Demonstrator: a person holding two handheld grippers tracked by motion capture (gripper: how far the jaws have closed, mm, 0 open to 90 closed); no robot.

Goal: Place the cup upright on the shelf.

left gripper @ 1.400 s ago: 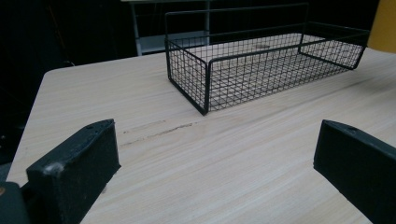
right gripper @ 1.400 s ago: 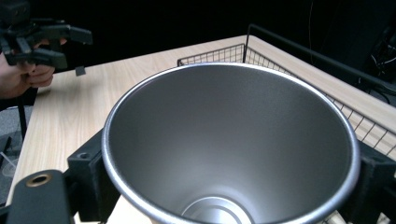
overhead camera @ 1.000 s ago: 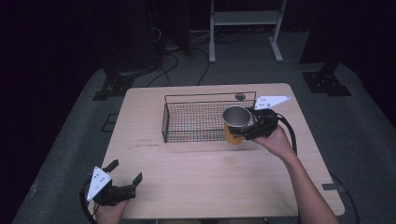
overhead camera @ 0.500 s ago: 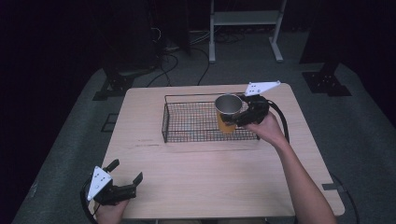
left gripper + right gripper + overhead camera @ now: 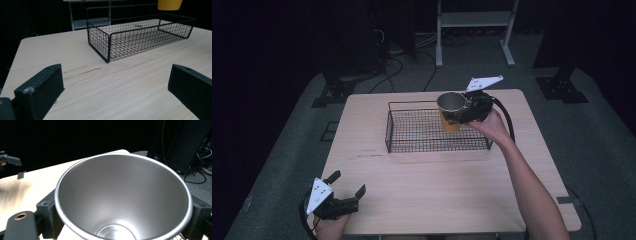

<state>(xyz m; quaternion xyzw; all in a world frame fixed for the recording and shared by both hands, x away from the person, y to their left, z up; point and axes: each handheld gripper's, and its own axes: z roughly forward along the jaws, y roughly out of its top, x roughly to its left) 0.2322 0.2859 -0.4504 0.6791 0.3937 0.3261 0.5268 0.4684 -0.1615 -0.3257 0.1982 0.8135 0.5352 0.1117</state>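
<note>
High view: the right claw (image 5: 464,111) grips a yellow cup (image 5: 450,111) with a bare metal interior, held upright above the right end of the black wire basket (image 5: 412,142), which stands on the far half of the desk (image 5: 447,190), nearer its far edge. The cup's base sits within the basket's outline; whether it touches the mesh floor cannot be told. Right gripper view: the black jaws press against opposite sides of the cup (image 5: 123,200) just below its rim. Left gripper view: the left claw (image 5: 112,96) is empty, its jaws spread wide over bare wood, with the basket (image 5: 140,37) well apart ahead. In the high view the left claw (image 5: 343,195) rests near the desk's near-left corner
</note>
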